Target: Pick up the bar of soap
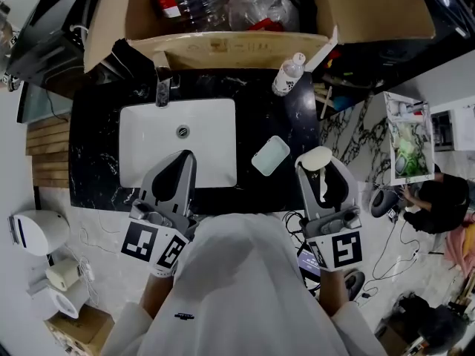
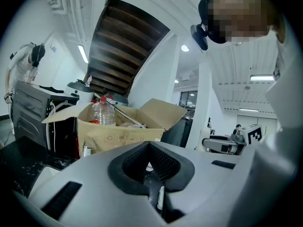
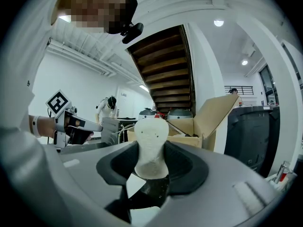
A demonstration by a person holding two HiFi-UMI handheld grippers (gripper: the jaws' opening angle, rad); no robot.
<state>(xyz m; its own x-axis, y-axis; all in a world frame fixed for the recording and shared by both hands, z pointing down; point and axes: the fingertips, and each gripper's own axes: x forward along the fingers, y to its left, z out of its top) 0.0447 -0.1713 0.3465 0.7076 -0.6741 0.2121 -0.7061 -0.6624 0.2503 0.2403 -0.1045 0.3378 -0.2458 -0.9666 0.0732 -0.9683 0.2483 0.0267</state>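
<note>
While the left gripper (image 1: 186,155) sits closed, the right gripper (image 1: 318,167) clamps soap (image 3: 151,143).

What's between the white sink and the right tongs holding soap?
An empty pale green rectangular soap dish on the black marble counter, beside the right tongs gripping the cream soap bar; the head view shows it.

The right gripper (image 1: 318,165), right of centre, pinches a cream bar of soap (image 1: 313,156) near the pale soap dish (image 1: 270,156). The left gripper (image 1: 183,159), jaws together, overlaps the white sink (image 1: 148,136).
</note>
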